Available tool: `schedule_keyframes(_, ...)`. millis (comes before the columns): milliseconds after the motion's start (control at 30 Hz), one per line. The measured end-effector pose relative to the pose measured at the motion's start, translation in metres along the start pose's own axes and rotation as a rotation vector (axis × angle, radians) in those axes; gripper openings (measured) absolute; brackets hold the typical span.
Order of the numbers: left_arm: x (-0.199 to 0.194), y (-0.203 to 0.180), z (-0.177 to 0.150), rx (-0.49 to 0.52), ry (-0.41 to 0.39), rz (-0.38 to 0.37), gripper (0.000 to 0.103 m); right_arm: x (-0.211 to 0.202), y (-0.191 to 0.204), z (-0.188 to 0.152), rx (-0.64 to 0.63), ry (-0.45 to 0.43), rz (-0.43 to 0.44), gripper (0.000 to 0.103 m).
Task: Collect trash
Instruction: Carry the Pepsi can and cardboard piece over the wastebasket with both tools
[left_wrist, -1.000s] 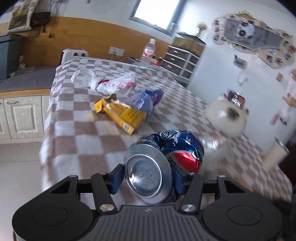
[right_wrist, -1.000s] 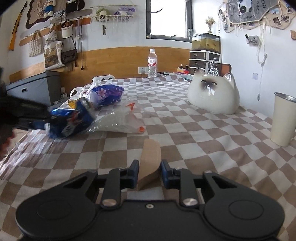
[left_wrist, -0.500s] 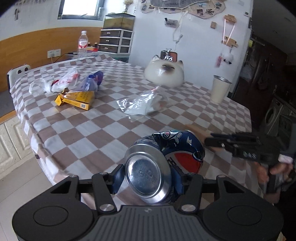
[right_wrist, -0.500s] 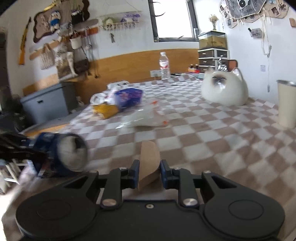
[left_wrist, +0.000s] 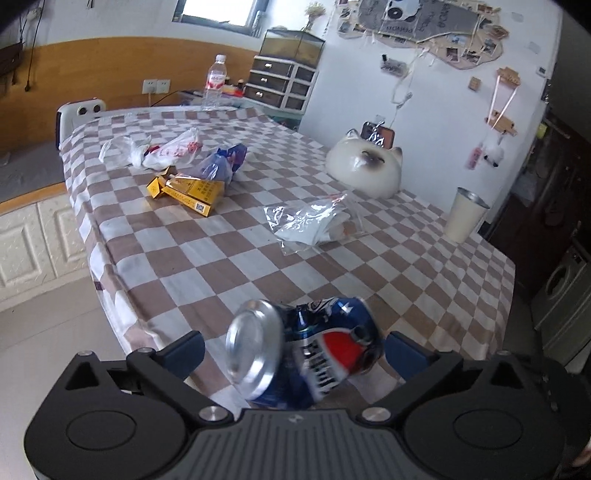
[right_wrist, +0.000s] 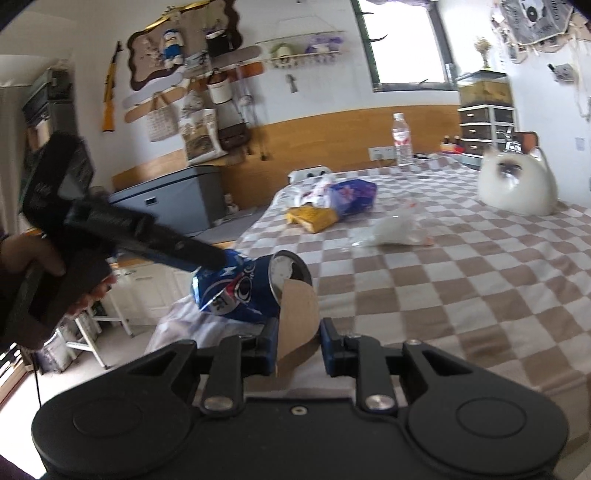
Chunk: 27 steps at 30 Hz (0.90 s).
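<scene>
**A:** Left wrist view: what have you got?

**B:** Your left gripper has its fingers spread wide, and the crushed blue soda can sits tilted between them, blurred, with a clear gap on the left side. By my reading it is being let go off the near edge of the checked table; where it will land is out of sight. More trash waits on the table: a clear plastic wrapper at 12 o'clock, a yellow carton and blue bag at 11, a white plastic bag beyond.

**A:** And the right wrist view?

**B:** Your right gripper has its fingers closed on a brown paper flap, likely the rim of a collecting bag. The can hangs just behind that flap at 11 o'clock, under the tip of your left gripper.

**A:** Next move?

**B:** Hold the flap steady under the can, then send your left gripper back for the wrapper, the nearest piece.
</scene>
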<state>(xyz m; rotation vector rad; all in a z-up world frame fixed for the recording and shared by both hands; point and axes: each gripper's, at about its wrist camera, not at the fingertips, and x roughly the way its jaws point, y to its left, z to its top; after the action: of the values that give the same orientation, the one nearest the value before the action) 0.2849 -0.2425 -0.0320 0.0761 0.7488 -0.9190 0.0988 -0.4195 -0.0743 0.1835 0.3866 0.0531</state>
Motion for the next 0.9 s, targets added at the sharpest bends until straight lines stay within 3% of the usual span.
schedule_keyframes(267,0.017,-0.022,0.006,0.062,0.078,0.156,0.103,-0.001,0.02,-0.008,0.002,0.015,0.08,0.025)
schedule_keyframes(467,0.034,-0.027,0.015,0.118,0.115,0.221,0.103,0.002,0.021,-0.01,0.004,0.025,0.092,0.025)
schedule_keyframes(600,0.044,-0.033,0.017,0.219,0.137,0.226,0.103,0.003,0.017,-0.013,0.009,0.038,0.075,0.025)
schedule_keyframes(900,0.039,-0.036,0.014,0.235,0.105,0.203,0.088,-0.002,0.004,-0.012,0.019,0.038,0.014,0.025)
